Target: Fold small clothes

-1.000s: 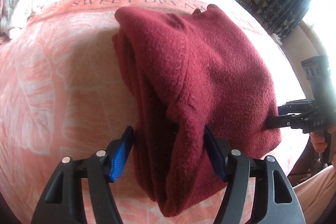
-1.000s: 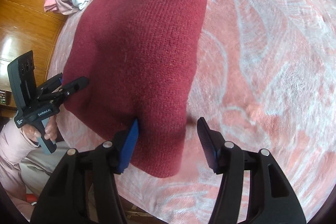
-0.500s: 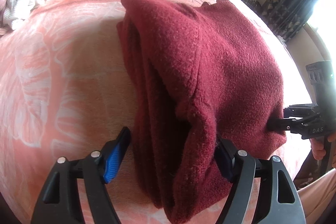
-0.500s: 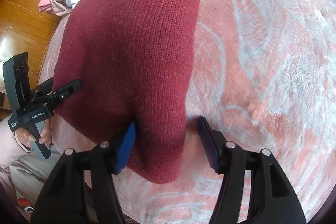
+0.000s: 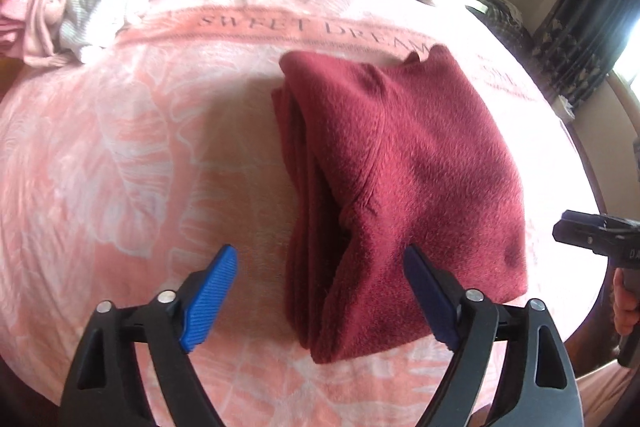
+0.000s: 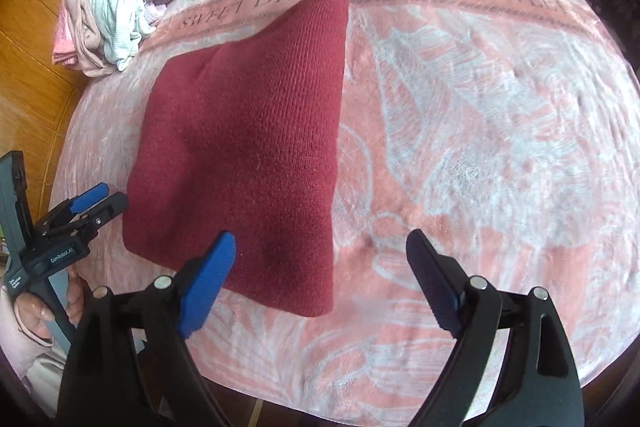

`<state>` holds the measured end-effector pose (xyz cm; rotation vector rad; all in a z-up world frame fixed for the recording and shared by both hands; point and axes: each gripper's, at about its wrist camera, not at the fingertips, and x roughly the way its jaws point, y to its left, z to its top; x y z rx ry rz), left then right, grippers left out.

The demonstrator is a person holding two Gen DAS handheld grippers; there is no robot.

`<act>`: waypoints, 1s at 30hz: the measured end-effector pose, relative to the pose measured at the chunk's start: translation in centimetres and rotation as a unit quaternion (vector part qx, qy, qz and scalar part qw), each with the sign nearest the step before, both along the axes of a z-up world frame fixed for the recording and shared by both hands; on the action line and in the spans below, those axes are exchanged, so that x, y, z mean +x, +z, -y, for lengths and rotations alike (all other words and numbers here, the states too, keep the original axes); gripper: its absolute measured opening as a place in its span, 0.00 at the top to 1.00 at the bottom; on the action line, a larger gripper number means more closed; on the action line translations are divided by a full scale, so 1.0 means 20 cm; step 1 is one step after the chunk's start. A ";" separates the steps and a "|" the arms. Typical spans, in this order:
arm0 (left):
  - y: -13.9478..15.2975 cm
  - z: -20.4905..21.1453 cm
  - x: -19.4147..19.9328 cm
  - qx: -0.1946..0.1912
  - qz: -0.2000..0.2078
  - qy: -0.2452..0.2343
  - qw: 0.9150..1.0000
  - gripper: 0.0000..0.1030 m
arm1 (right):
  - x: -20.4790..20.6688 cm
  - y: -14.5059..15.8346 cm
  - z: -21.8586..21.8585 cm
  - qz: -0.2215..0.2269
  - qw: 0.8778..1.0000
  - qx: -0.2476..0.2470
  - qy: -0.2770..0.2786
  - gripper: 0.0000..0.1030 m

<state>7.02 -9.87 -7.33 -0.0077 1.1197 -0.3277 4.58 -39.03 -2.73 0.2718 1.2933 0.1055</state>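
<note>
The maroon sweater (image 5: 404,183) lies folded at the centre of the frame on the pink blanket (image 5: 120,155), its stacked layers gaping at lower centre. Both the left claw (image 5: 320,291) and the right claw (image 6: 320,283) stand apart, gripping nothing. To finish well, I'd press those loose edges flat, squaring corners before reaching for the heap of clothes (image 6: 120,7) at upper left

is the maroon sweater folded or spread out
Folded: the maroon sweater lies as a compact block on the blanket, stacked layers showing along its left edge.
</note>
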 end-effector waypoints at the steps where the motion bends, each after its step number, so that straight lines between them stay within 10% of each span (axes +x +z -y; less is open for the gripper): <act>1: 0.03 0.00 -0.01 0.001 0.002 0.007 1.000 0.13 | -0.02 0.03 0.00 0.005 1.000 -0.004 -0.002 0.12; 30: 0.42 0.02 -0.57 0.088 0.112 0.045 0.989 0.13 | -0.45 0.27 -0.23 0.055 0.998 -0.021 -0.021 0.10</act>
